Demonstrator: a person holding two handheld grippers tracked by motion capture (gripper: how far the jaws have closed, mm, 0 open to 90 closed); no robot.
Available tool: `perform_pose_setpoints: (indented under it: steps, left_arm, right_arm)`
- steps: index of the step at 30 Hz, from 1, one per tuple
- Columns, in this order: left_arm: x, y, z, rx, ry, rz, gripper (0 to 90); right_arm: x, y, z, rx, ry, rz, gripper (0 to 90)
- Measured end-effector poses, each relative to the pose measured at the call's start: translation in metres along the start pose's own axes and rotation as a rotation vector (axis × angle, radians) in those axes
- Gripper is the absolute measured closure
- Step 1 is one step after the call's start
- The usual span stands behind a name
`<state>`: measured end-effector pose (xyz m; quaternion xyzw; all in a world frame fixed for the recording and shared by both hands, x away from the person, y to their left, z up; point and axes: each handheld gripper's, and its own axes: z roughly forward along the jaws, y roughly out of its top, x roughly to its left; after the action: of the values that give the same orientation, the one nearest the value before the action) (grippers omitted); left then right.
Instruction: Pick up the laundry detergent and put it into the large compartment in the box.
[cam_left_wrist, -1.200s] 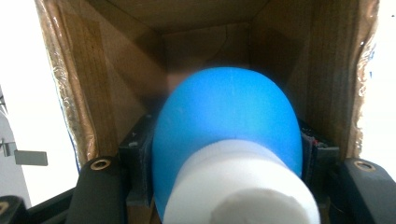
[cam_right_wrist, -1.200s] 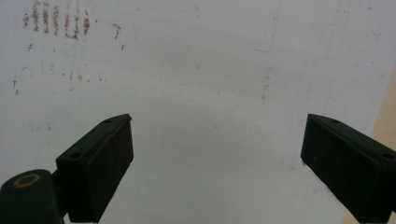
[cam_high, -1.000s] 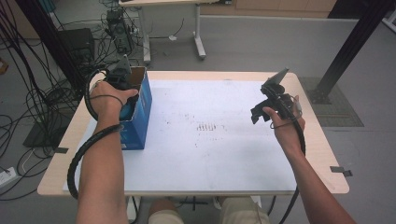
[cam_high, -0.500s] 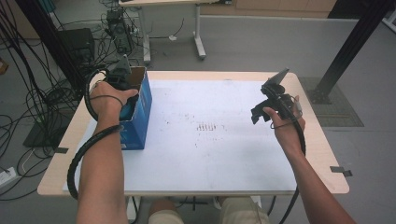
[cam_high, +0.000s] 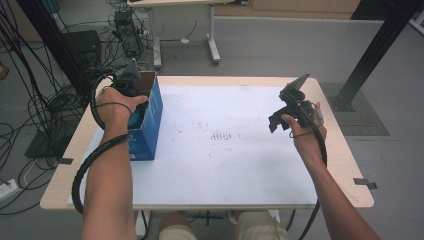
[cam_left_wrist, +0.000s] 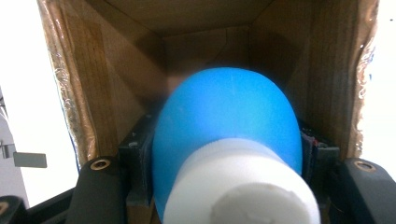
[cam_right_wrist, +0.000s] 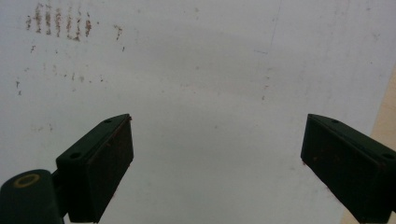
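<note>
We see a blue bottle (cam_left_wrist: 224, 121) with a white, ribbed screw cap (cam_left_wrist: 240, 186) pinched between the jaws of the left gripper (cam_left_wrist: 224, 154). Its body is smooth, matte plastic, rounded like a dome where it faces away from the camera; the cap is a stubby cylinder, blurred because it sits so close to the lens. The bottle's long axis runs along the jaws, cap toward the camera and rounded end pointing down into the cardboard box (cam_left_wrist: 116, 84). The box's inner walls are plain brown board, with glossy tape crinkled along its edges at the left and right of the frame.

In the high view the box (cam_high: 150, 117) stands upright at the left of the frame, on the left part of the table (cam_high: 225, 165); its outside is printed blue and its top is open. The left hand (cam_high: 116, 106) and left gripper (cam_high: 131, 82) cover the opening, so the bottle itself is hidden there and we cannot tell how deep it sits. The table has a pale wooden rim and a white, flat top with a patch of small brown specks near the middle.

At the right of the high view, the right hand (cam_high: 305, 135) holds the right gripper (cam_high: 290, 107) above the table. In its own view its jaws are spread wide with nothing between them, the dark, flat pads (cam_right_wrist: 109, 158) over bare white surface. The lower parts of both jaws are cut off by the frame.
</note>
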<state>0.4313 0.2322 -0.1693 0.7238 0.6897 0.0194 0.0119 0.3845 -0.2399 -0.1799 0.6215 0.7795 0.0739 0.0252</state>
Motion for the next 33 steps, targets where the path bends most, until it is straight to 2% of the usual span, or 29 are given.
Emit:
perform_pose_setpoints:
  steps: [33]
  left_arm:
    - [0.0002, -0.0009, -0.0001, -0.004, -0.001, 0.001, 37.1]
  right_arm:
    - [-0.0006, -0.0010, -0.0025, -0.004, -0.001, 0.003, 9.3]
